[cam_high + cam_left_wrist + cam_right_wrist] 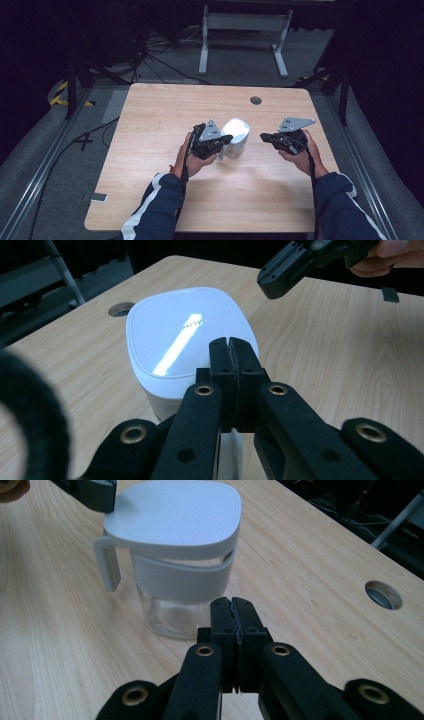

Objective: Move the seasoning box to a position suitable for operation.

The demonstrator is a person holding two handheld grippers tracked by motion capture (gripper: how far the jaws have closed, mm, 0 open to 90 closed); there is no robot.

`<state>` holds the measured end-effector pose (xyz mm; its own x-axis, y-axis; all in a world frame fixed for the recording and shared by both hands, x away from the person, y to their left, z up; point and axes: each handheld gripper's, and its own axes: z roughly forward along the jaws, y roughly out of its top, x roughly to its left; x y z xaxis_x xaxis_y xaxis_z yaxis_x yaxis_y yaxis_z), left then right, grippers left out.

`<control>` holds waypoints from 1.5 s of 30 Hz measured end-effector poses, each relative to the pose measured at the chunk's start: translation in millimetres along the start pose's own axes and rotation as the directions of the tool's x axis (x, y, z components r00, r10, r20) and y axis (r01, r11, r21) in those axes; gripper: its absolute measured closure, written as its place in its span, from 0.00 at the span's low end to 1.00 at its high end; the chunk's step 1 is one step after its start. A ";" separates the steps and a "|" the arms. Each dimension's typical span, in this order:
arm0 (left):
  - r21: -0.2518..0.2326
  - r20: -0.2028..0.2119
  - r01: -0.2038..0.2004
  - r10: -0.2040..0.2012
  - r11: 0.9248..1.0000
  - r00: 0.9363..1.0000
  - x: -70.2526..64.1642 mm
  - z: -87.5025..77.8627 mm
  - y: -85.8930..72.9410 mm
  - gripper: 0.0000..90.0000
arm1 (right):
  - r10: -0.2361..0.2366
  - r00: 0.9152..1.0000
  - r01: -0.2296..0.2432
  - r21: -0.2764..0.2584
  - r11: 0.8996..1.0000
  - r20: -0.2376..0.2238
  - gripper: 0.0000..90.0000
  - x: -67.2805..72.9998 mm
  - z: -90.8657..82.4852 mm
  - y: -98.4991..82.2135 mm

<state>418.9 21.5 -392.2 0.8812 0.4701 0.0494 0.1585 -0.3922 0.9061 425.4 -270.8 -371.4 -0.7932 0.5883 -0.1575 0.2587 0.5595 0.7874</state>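
From the high view, a person's two hands come up from the bottom, each holding a gripper over a wood table (pixel 150 200). The left gripper (pixel 227 139) sits right beside a small white jar (pixel 237 138) near the middle of the table. It is hard to tell from here if it touches the jar. The right gripper (pixel 264 136) is on the other side of the jar, a little apart from it. A round hole (pixel 255 100) is in the table farther back. Beyond the table stands a white frame (pixel 245 35) on the floor.

In the left gripper view, the left gripper (pixel 232 346) has its jaws pressed together with nothing between them. Their tips sit over the near edge of the jar's white lid (pixel 185 330). The right gripper (pixel 270 280) shows at the top, above the table past the jar.

In the right gripper view, the right gripper (pixel 233 605) also has its jaws pressed together, holding nothing. The jar (pixel 175 570) stands upright just past the tips. It has a clear glass bottom, a white band, a white lid and a handle (pixel 106 562) on one side. The left gripper (pixel 97 492) shows dark at the top, by the lid's far edge.
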 end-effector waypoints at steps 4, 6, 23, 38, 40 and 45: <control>-0.011 0.001 -0.004 0.004 1.000 1.000 0.3 -0.1 -1.6 1.00 | -0.012 1.000 0.012 0.011 1.000 0.004 1.00 1.1 8.1 7.2; -0.009 0.005 0.000 0.000 1.000 1.000 0.9 -0.7 -2.2 1.00 | -0.012 1.000 0.012 0.007 1.000 0.003 1.00 1.1 11.4 9.7; 0.014 -0.009 -0.011 0.011 1.000 1.000 -1.7 5.5 -0.4 1.00 | -0.035 0.999 0.035 0.020 0.999 -0.004 1.00 12.5 30.6 26.3; 0.049 -0.022 -0.011 0.012 0.999 1.000 -0.5 -9.2 -4.9 0.97 | -0.063 0.998 0.062 -0.016 0.998 -0.022 1.00 24.5 27.7 35.8; 0.054 -0.022 0.002 -0.001 0.999 1.000 -0.6 -11.6 -7.9 0.97 | -0.071 0.997 0.071 -0.016 0.997 -0.019 1.00 26.0 27.7 37.0; 0.088 -0.033 -0.032 0.035 0.996 0.999 1.6 -20.0 -15.2 0.97 | -0.084 0.996 0.084 -0.020 0.996 -0.020 1.00 30.5 27.3 39.2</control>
<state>409.1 44.0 -397.5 0.8711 0.4818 0.0950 0.1685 -0.4751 0.8636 426.4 -215.0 -361.7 -0.8229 0.5273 -0.2116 0.1798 0.5950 0.7834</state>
